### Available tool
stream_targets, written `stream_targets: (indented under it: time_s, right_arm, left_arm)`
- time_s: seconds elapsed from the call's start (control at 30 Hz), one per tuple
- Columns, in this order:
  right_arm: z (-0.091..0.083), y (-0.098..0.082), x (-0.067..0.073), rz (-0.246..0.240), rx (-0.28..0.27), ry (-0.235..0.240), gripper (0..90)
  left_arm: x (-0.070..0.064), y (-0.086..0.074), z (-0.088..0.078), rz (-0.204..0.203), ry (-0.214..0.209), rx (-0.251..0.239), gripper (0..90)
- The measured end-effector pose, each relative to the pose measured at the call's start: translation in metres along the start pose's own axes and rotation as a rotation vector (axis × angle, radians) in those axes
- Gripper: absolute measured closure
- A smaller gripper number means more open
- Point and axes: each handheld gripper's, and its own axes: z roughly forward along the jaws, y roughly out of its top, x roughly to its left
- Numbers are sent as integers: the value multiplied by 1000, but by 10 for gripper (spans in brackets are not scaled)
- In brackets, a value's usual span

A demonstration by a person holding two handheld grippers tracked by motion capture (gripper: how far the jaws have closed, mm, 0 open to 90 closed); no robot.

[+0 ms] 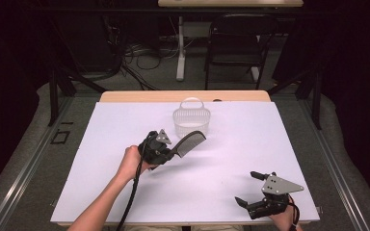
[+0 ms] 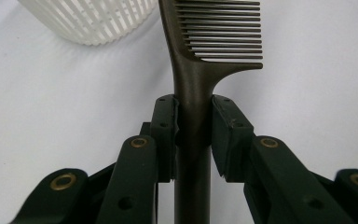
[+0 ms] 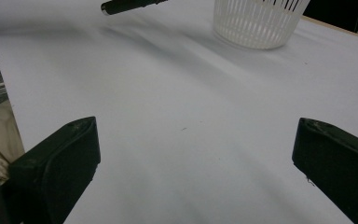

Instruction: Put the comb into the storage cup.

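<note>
- left gripper (image 1: 169, 153) is clamped on the dark comb (image 1: 189, 142) — both pads squeeze the handle just below the teeth, seen close in the left gripper view (image 2: 193, 121).
- comb is held off the sheet, tilted, teeth end pointing up and away toward the white slatted basket (image 1: 191, 121); comb tip is just in front of the basket's near wall, can't tell if they touch.
- basket stands upright near the far edge of the white sheet (image 1: 250, 144), handle up, roughly mid-width.
- right gripper (image 1: 248, 188) sits low at the near right corner of the sheet, jaws wide apart w/ nothing between them — bare sheet shows through the gap in the right gripper view (image 3: 193, 154).
- the two grippers are well apart; broad bare sheet between them and on the right side of the basket.
- wood table edge (image 1: 139, 96) shows just beyond the sheet's far side.
- left of the left hand (image 1: 131, 162) the sheet is bare out to its edge.
</note>
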Motion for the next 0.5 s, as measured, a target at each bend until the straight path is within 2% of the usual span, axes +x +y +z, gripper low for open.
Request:
stream_targets:
  time_s: [0.5]
  right_arm:
    - [0,0,0,-1,1,-2,6]
  left_arm:
    - [-3,-4,-9,-22,26,-82,721]
